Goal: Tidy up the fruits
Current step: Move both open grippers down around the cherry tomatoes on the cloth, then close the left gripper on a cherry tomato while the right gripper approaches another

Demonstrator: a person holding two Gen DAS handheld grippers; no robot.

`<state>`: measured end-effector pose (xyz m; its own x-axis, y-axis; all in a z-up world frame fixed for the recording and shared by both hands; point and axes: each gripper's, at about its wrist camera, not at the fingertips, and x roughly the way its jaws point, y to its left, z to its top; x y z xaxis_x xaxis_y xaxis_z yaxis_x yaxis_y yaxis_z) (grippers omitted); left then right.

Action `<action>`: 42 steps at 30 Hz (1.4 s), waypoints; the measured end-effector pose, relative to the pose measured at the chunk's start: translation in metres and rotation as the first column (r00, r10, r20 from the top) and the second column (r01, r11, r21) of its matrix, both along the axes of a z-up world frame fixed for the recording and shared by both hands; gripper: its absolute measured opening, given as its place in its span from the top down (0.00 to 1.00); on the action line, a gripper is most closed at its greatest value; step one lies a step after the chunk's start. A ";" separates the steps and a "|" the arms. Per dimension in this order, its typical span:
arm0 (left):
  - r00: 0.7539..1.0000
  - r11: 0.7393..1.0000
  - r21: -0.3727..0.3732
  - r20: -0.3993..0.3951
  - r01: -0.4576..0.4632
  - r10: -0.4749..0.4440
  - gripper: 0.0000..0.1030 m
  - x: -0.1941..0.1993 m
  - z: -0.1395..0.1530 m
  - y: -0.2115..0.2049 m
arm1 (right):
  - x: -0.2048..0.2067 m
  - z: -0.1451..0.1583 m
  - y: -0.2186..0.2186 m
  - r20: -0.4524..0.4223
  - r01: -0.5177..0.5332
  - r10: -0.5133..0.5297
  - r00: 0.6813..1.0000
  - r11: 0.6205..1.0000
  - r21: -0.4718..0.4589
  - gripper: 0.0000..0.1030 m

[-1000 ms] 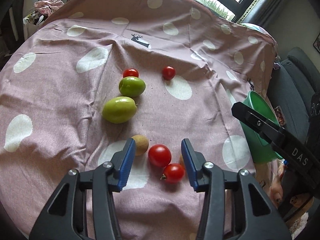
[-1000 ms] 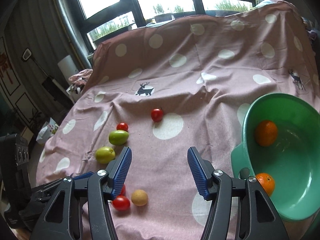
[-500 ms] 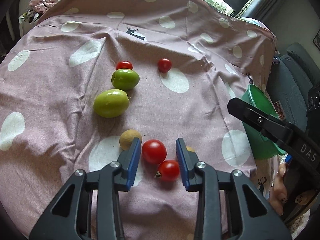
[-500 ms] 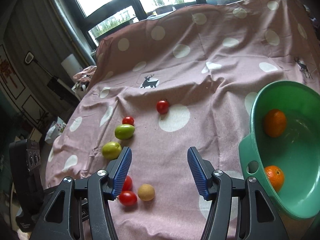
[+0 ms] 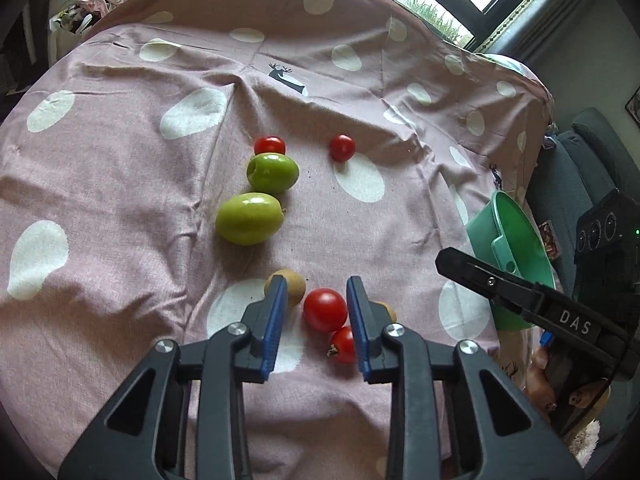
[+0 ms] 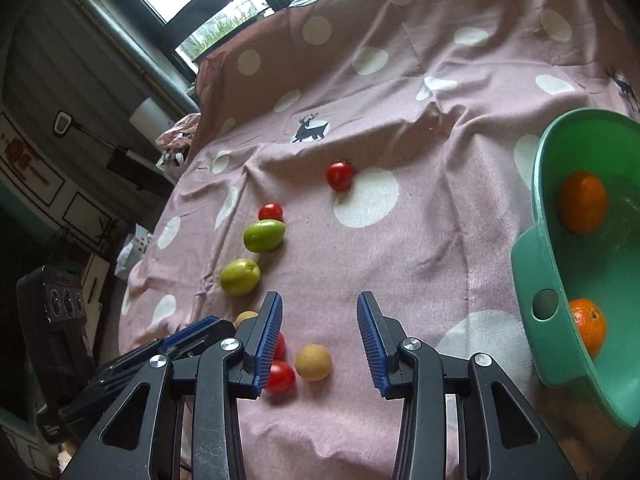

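A pink cloth (image 5: 120,208) with pale dots and a deer print drapes the counter beneath dark-framed windows, its folds running off toward a grey seat at 3 o'clock. In the left wrist view the left hand-held gripper (image 5: 316,316) brackets a red tomato (image 5: 325,310), its jaws just closing; the right pad sits at the fruit's edge, the left pad shows a gap, so no grip yet. A second tomato (image 5: 342,345) lies just below, with a tan round fruit (image 5: 294,286) at 11 o'clock behind the left pad. Two green fruits (image 5: 249,218) lie at 11 o'clock farther out, two more tomatoes near 12. The right hand-held gripper (image 6: 320,338) hovers with jaws narrowing over bare cloth, holding nothing, another tan fruit (image 6: 313,361) low between its fingers. A green bowl (image 6: 536,264) at 3 o'clock in the right view, tipped toward the fruit, already holds two oranges (image 6: 582,202), apparently the collection point. The tight cluster likely forces a narrow approach.
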<state>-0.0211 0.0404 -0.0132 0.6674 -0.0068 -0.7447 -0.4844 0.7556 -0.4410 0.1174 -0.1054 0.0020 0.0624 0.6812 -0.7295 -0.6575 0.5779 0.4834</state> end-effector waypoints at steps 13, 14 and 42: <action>0.985 0.989 -0.007 -0.093 0.149 -0.149 0.73 0.018 -0.019 -0.035 | -0.009 -0.019 0.031 -0.164 -0.128 0.127 0.978 0.992 0.004 0.67; 0.984 0.989 -0.007 -0.102 0.149 -0.149 0.73 0.020 -0.021 -0.037 | -0.009 -0.021 0.035 -0.166 -0.138 0.135 0.977 0.990 -0.004 0.67; 0.993 0.990 0.089 -0.043 0.114 -0.110 0.74 0.019 -0.010 -0.045 | -0.017 -0.031 0.045 -0.190 -0.212 0.202 0.961 0.977 -0.036 0.67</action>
